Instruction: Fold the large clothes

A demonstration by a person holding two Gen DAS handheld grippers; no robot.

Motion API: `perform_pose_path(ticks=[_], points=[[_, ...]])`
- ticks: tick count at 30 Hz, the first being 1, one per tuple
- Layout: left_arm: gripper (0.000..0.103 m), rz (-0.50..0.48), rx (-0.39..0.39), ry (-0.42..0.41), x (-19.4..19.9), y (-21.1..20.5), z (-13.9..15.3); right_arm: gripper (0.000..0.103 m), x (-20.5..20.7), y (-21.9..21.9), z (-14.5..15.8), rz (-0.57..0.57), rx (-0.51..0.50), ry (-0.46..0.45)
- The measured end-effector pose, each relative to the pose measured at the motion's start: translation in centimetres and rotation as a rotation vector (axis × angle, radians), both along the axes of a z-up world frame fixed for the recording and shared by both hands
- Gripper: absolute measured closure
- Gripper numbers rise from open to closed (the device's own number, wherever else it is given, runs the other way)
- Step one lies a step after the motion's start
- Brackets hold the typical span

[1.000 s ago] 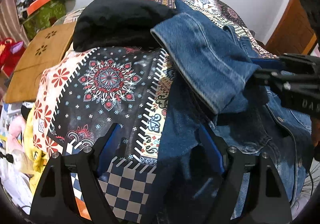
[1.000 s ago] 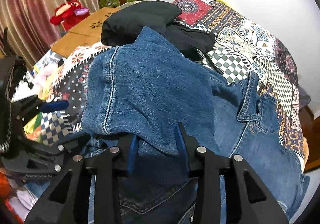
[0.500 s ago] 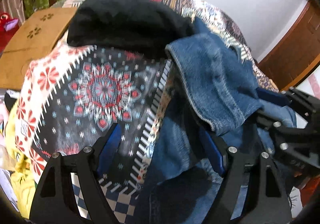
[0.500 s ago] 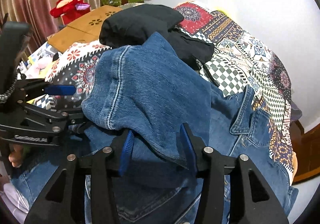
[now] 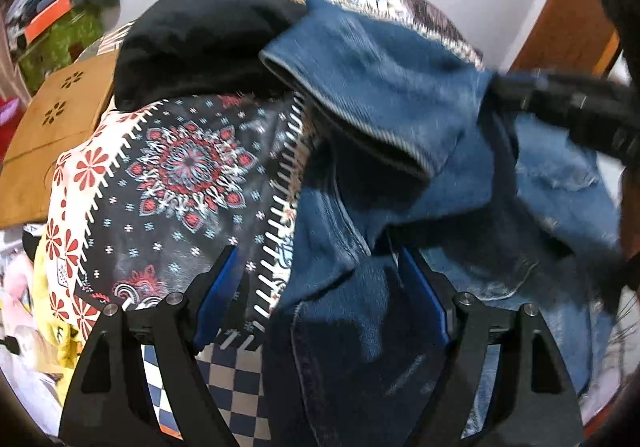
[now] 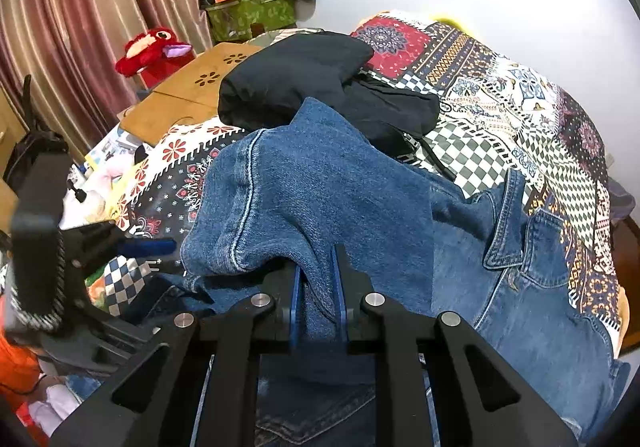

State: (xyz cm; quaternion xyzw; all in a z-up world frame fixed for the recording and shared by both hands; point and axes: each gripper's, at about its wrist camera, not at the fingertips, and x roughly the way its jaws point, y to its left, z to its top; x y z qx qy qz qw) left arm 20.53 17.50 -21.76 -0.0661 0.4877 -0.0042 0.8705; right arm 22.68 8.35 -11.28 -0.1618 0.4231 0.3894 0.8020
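Down the left wrist view, the left gripper (image 5: 320, 287) has its jaws spread wide over the blue denim jacket (image 5: 400, 107) on the patterned patchwork bedspread (image 5: 168, 175); its right blue pad sinks among dark folds, so contact is hard to judge. A black folded garment (image 5: 200, 39) lies behind, and the far side is blurred. From the right wrist view, the right gripper (image 6: 316, 287) is pinched tight on a raised denim fold, which hides the cloth beneath.
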Motion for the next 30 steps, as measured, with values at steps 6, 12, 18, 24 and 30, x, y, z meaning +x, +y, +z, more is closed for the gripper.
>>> perform_pose_path(ticks=[6,12,18,24,30], points=[[0.024,0.122,0.057,-0.002,2.9,0.6,-0.7,0.094,-0.4,-1.4,1.4,-0.012,0.033,-0.036],[0.024,0.262,0.062,0.008,2.8,3.6,-1.0,0.095,0.6,-4.4,2.6,-0.085,0.04,-0.073],[0.024,0.301,0.084,0.005,2.1,4.6,-1.1,0.095,2.1,-10.5,4.1,-0.269,0.192,-0.005],[0.024,0.32,0.023,0.012,1.1,5.5,-1.3,0.095,2.8,-18.2,2.9,-0.498,0.343,0.12],[0.022,0.287,0.089,0.023,1.6,3.7,-1.6,0.095,0.9,-22.9,-0.7,-0.632,0.276,0.191]])
